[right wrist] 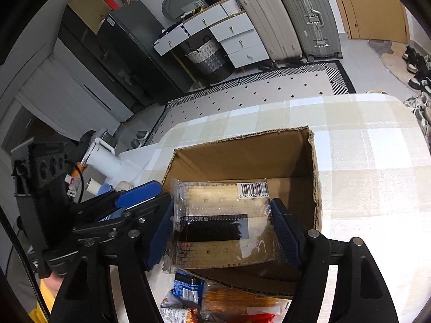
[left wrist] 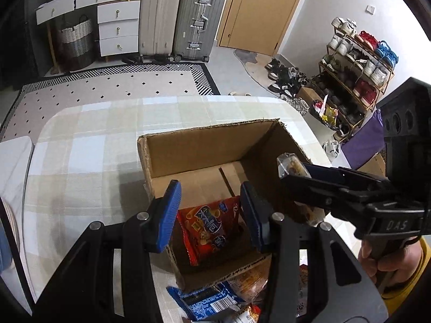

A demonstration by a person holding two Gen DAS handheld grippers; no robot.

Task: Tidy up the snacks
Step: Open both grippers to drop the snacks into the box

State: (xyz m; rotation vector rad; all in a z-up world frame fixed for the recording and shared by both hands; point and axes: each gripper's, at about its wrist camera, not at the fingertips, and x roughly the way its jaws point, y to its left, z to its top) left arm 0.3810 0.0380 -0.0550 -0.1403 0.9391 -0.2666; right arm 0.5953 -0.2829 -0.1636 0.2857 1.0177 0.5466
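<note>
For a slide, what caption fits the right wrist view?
Right hand-held gripper holds a clear cracker pack over the open cardboard box.

Bright indoor light; glare on tablecloth (right wrist: 377, 167); fisheye bending, dark vignetted corners.

Two suitcases (left wrist: 183, 18) beside a white drawer unit (left wrist: 115, 21) — patterned rug (left wrist: 113, 86), shoe rack (left wrist: 355, 72).

Red snack packet (left wrist: 207, 228), plaid tablecloth (left wrist: 94, 140)
</note>
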